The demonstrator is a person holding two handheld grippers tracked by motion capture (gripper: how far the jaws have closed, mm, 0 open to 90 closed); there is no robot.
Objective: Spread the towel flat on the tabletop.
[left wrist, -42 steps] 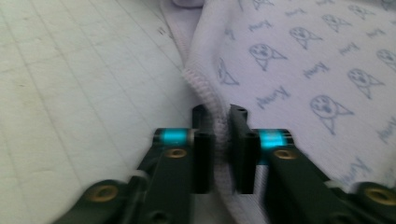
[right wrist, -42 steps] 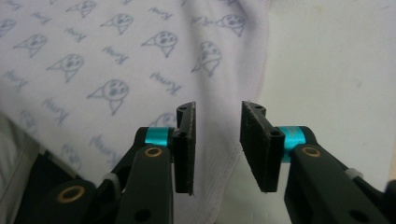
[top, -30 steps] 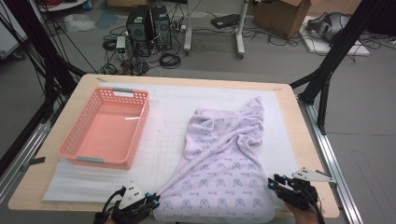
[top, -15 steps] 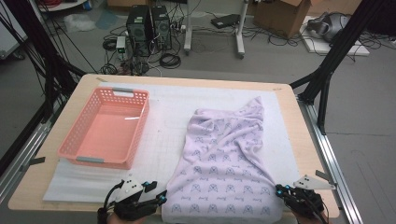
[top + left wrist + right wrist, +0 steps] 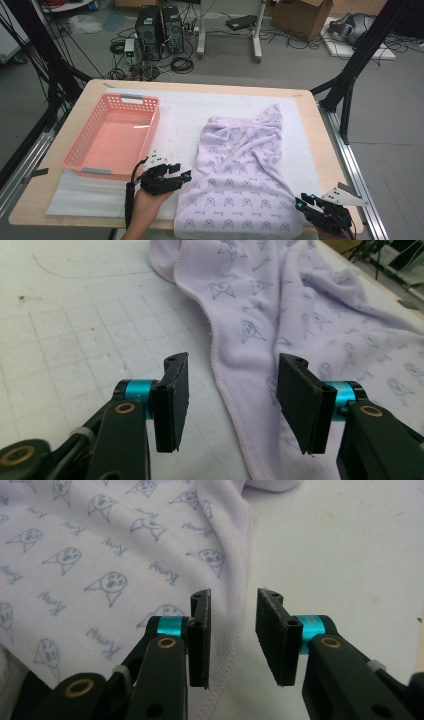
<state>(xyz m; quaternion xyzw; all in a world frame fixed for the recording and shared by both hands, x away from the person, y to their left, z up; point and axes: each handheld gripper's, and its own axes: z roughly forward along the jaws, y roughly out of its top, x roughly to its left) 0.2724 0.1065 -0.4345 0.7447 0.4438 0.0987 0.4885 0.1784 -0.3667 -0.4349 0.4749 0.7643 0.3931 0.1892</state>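
A lilac cloth (image 5: 245, 170) with a blue print lies spread on the white mat (image 5: 185, 115), rumpled at its far end. My left gripper (image 5: 186, 176) sits at the cloth's left hem, pointing right. In the left gripper view its jaws have just been opening and stand open (image 5: 230, 400), with the cloth's (image 5: 300, 305) hem lying on the mat between them, untouched. My right gripper (image 5: 301, 203) is at the cloth's near right corner. Its jaws have just been opening too and stand apart (image 5: 232, 630) over the cloth's (image 5: 100, 555) stitched hem, with the pads off it.
A pink plastic basket (image 5: 112, 140) stands on the left of the table, just beyond my left gripper. The wooden table edge (image 5: 330, 150) runs along the right. Black frame legs, computers and cables are on the floor behind.
My left gripper has opened and moved from the table's near edge forward along the cloth's left hem. The cloth's near left corner has dropped flat. My right gripper closed, then reopened.
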